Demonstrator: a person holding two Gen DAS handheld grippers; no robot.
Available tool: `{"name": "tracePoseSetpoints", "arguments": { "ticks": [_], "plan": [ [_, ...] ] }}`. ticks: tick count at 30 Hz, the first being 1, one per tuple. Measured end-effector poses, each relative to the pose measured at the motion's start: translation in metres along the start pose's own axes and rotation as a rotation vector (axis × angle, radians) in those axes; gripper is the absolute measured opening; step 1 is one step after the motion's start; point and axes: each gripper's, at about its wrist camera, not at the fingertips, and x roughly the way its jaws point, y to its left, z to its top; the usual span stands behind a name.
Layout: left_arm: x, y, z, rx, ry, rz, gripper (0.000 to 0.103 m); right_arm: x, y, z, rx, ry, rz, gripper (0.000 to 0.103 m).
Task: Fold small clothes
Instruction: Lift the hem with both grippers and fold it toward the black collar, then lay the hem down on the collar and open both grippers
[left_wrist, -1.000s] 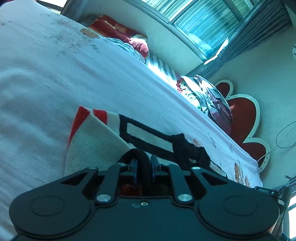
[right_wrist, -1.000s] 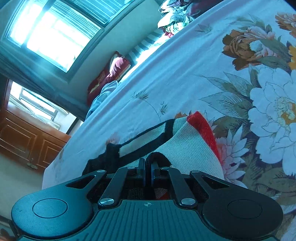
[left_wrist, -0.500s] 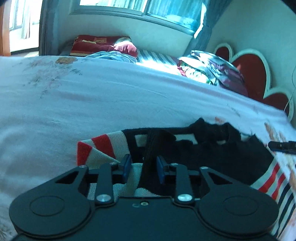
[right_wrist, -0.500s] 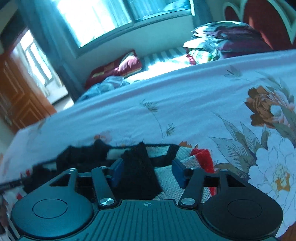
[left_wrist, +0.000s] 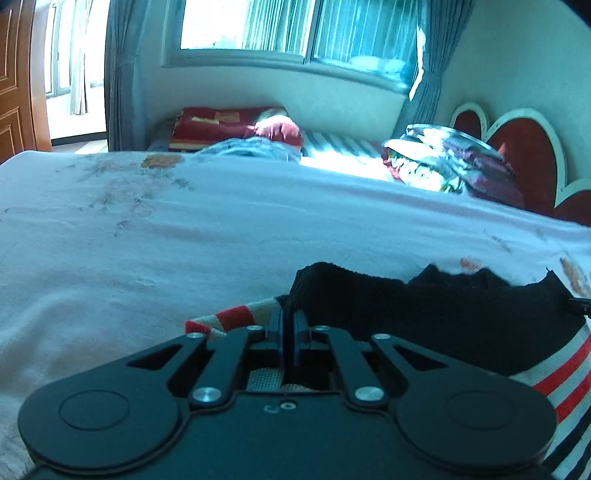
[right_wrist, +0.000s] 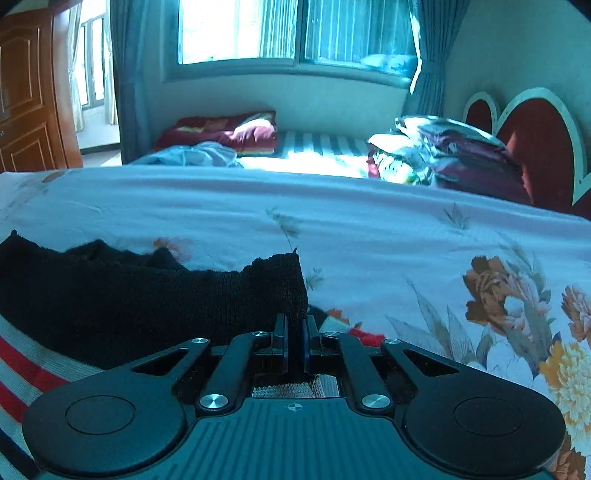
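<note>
A small knitted sweater, beige with red and black stripes and a black ribbed hem, lies on the floral bedsheet. In the left wrist view my left gripper has its jaws closing to a thin slit on the hem's left corner. The right wrist view shows the same black hem stretching off to the left, with the striped part below it. My right gripper is closing its jaws, and the hem's right corner is pinched between the pads. The hem stands slightly raised between the two grippers.
A pile of folded bedding sits at the far right by the red heart-shaped headboard. Red pillows and a blue cloth lie under the window. A wooden door stands at the left. Open sheet stretches beyond the sweater.
Both grippers rolled to level, opened, and closed again on the black hem's corners. The hem now stands up between them where a folded striped corner was held before.
</note>
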Motion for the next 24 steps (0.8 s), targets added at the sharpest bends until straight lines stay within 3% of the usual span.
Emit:
{"name": "tracePoseSetpoints", "arguments": {
  "ticks": [5,7,8,9,10,11,13,14,15,17,20,24],
  "plan": [
    [0.011,-0.018,-0.004,0.087,0.033,0.084,0.005,0.013,0.002,0.001,0.023,0.053,-0.032,0.006],
    [0.01,-0.022,-0.004,0.125,0.03,0.107,0.013,0.008,0.003,0.006,-0.001,0.063,-0.045,0.007],
    [0.009,-0.024,-0.004,0.136,0.028,0.133,0.021,0.005,0.006,0.008,-0.019,0.058,-0.06,0.028],
    [0.005,-0.023,-0.002,0.133,0.017,0.155,0.049,-0.001,0.01,0.009,-0.04,0.027,-0.089,0.065],
    [-0.001,-0.022,0.0,0.12,0.003,0.161,0.077,-0.01,0.015,0.009,-0.052,-0.033,-0.101,0.075],
    [-0.008,-0.024,0.002,0.111,-0.012,0.174,0.082,-0.018,0.019,0.009,-0.062,-0.082,-0.076,0.077],
    [-0.019,-0.035,0.008,0.103,-0.018,0.173,0.067,-0.022,0.032,0.012,-0.076,-0.069,-0.029,0.076],
    [-0.023,-0.043,0.009,0.095,-0.025,0.121,0.062,-0.021,0.041,0.015,-0.078,-0.062,0.017,0.059],
    [-0.025,-0.055,0.009,0.103,-0.031,0.057,0.056,-0.017,0.051,0.017,-0.08,-0.035,0.086,0.03],
    [-0.019,-0.085,0.006,0.17,-0.008,-0.021,0.055,-0.005,0.077,0.019,-0.098,0.026,0.15,0.01],
    [0.003,-0.119,-0.005,0.241,0.099,-0.151,0.058,0.009,0.109,0.015,-0.13,0.06,0.226,0.009],
    [0.009,-0.11,-0.015,0.264,0.066,-0.136,0.064,0.014,0.109,0.011,-0.163,0.056,0.227,0.009]
  ]
}}
